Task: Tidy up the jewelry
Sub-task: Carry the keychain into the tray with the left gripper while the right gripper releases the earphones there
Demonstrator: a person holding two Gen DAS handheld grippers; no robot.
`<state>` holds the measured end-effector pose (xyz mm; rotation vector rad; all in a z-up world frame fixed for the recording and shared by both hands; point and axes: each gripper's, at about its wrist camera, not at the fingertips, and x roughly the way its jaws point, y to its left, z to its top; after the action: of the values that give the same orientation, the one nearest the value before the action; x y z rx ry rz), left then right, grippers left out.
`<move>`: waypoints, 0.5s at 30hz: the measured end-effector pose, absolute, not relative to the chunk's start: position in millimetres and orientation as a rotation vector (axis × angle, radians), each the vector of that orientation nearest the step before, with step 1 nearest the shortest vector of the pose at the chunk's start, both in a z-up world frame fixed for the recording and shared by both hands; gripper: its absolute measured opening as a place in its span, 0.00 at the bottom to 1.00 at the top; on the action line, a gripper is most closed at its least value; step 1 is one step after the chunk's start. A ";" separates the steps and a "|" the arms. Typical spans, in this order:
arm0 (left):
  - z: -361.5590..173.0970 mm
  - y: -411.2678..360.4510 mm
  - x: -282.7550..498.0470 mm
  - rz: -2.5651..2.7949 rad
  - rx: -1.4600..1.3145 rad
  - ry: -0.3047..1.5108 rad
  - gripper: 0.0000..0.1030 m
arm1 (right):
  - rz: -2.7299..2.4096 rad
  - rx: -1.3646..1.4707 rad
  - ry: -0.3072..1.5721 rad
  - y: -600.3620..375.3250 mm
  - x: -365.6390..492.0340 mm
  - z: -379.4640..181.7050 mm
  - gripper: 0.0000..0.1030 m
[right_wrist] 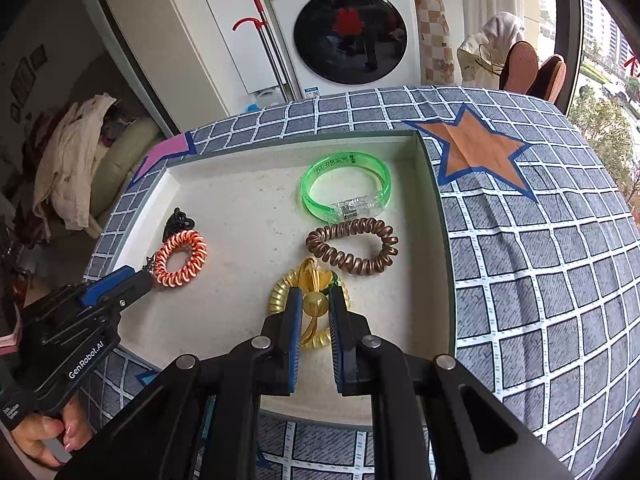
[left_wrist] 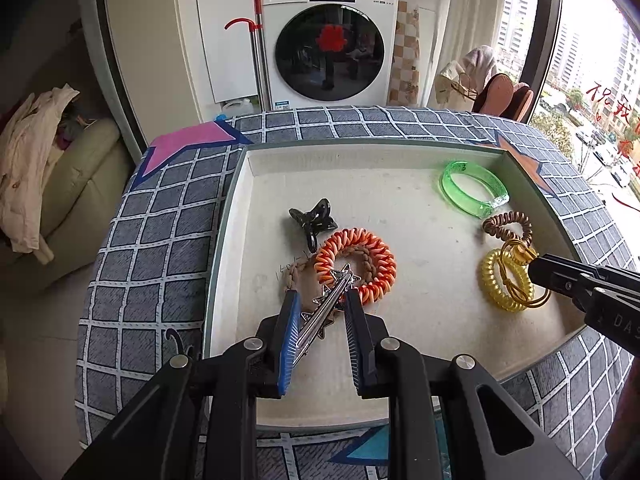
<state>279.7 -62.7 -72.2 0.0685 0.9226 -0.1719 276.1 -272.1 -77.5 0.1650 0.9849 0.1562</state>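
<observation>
Silver star-studded hair clip sits clamped in your left gripper, above the orange spiral hair tie in the shallow tray. Your right gripper pinches a yellow bead on a gold elastic, its lower loop hidden behind the fingers, over the yellow coil tie.

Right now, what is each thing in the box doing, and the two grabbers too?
left hand-held gripper: shut on the silver star hair clip.
right hand-held gripper: shut on the yellow bead hair tie.
orange coil hair tie: lying flat in the box.
yellow coil hair tie: lying flat.
brown coil hair tie: lying flat.
green bangle: lying flat, empty.
black claw clip: resting, untouched.
washing machine door: closed.
</observation>
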 end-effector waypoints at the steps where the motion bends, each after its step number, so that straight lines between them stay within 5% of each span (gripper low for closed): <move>1: -74.0 -63.6 280.1 -0.171 0.072 0.925 0.41 | 0.153 0.162 0.990 -271.8 275.7 -79.9 0.14; 10: -89.5 -69.9 281.1 -0.161 0.105 0.946 0.41 | 0.137 0.168 1.032 -272.7 276.4 -94.1 0.16; 15: -88.1 -72.8 277.7 -0.154 0.118 0.936 0.41 | 0.164 0.179 1.031 -268.8 275.6 -91.3 0.45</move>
<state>277.7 -72.8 -88.1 0.1175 0.9360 -0.1543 275.6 -268.8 -91.3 0.1791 1.0306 0.1642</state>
